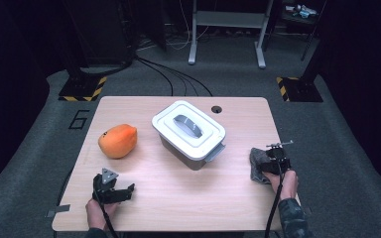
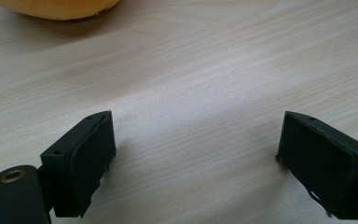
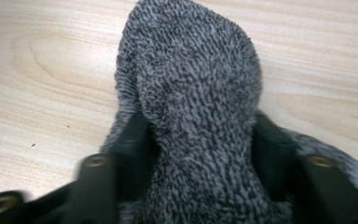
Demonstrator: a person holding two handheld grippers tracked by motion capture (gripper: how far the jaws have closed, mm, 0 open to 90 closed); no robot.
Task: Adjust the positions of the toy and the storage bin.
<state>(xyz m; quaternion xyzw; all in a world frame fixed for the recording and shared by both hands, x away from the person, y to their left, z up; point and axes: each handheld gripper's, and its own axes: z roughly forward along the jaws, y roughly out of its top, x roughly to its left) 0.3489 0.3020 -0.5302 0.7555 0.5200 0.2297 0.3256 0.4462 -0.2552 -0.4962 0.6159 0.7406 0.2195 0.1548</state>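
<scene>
My right gripper (image 3: 200,186) is clamped on the grey cloth (image 3: 196,107) at the table's (image 1: 178,198) near right edge; my left gripper (image 2: 196,163) rests wide apart on bare wood; farther off stand the lidded box (image 1: 188,131) and orange fruit (image 1: 118,141)

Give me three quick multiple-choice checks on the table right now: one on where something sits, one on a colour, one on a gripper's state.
1. Where does the grey cloth lie?
A. right side of the table
B. on the box lid
C. beside the orange toy

2. What colour is the soft toy at the left?
A. green
B. orange
C. blue

3. How does the left gripper stand?
A. shut on the toy
B. shut on the cloth
C. open, with bare table between its jaws

Answers: 1 A, the cloth bunches between the right gripper jaws by the right edge. 2 B, the toy is orange. 3 C, its jaws stand wide apart over bare wood.
</scene>
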